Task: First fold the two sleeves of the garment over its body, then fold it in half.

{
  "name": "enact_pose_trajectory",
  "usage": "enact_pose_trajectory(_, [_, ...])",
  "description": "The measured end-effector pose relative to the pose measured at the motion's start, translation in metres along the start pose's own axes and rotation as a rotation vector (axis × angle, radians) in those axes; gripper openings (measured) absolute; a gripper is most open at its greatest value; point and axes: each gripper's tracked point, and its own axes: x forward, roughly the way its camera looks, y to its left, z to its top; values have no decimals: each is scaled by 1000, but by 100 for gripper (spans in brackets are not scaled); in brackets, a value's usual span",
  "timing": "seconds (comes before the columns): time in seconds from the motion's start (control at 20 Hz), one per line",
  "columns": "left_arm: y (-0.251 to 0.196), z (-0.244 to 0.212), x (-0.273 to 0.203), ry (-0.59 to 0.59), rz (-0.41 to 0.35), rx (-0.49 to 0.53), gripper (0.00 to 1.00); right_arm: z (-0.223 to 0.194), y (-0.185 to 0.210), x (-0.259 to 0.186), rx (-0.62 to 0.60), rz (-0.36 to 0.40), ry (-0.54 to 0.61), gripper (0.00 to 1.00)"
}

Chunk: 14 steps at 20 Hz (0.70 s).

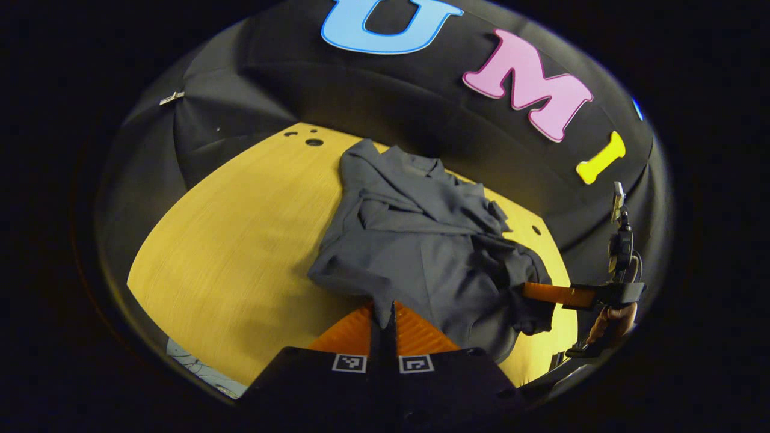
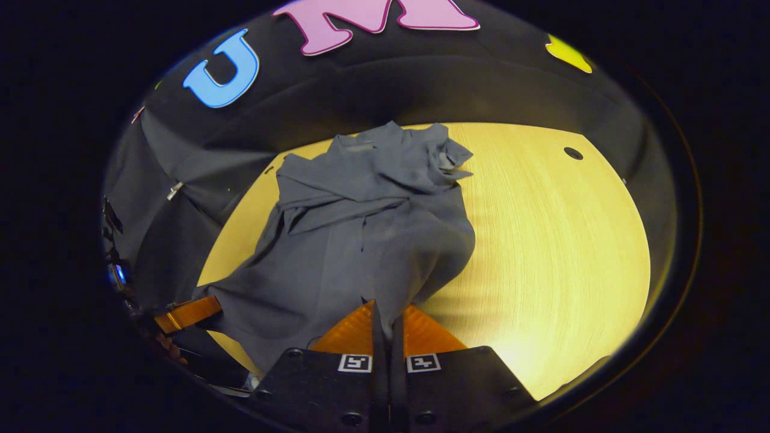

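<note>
A round, light-wood table (image 2: pixel 541 240) with small dark holes (image 2: pixel 572 153) near its rim stands in a booth walled with black cloth (image 1: pixel 361 90), draped in soft folds. Bright overhead light pools on the grained tabletop.

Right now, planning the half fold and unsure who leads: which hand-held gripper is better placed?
Neither alone: left hand-held gripper and right hand-held gripper each pinch a near hem corner of the garment; lift both together.

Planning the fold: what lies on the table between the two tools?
The garment's near hem, pinched by left tool and right tool, spans between them in the left gripper view.
</note>
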Motion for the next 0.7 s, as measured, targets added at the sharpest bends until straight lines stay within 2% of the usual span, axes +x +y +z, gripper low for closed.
enact_pose_trajectory(0.15, [5, 26, 11, -39, 0, 21, 5, 37, 7, 0, -23, 20, -58, 6])
enact_pose_trajectory(0.2, [2, 52, 20, -71, -9, 4, 5, 60, 11, 6, -28, 26, -89, 6])
enact_pose_trajectory(0.35, [2, 99, 38, -132, -7, 6, 5, 89, 15, 18, -38, 31, -129, 6])
enact_pose_trajectory(0.55, [-7, 167, 67, -231, -29, 20, 5, 139, 16, 36, -43, 19, -211, 6])
enact_pose_trajectory(0.7, [-9, 214, 97, -311, -27, 28, 5, 185, 9, 59, 7, -15, -307, 6])
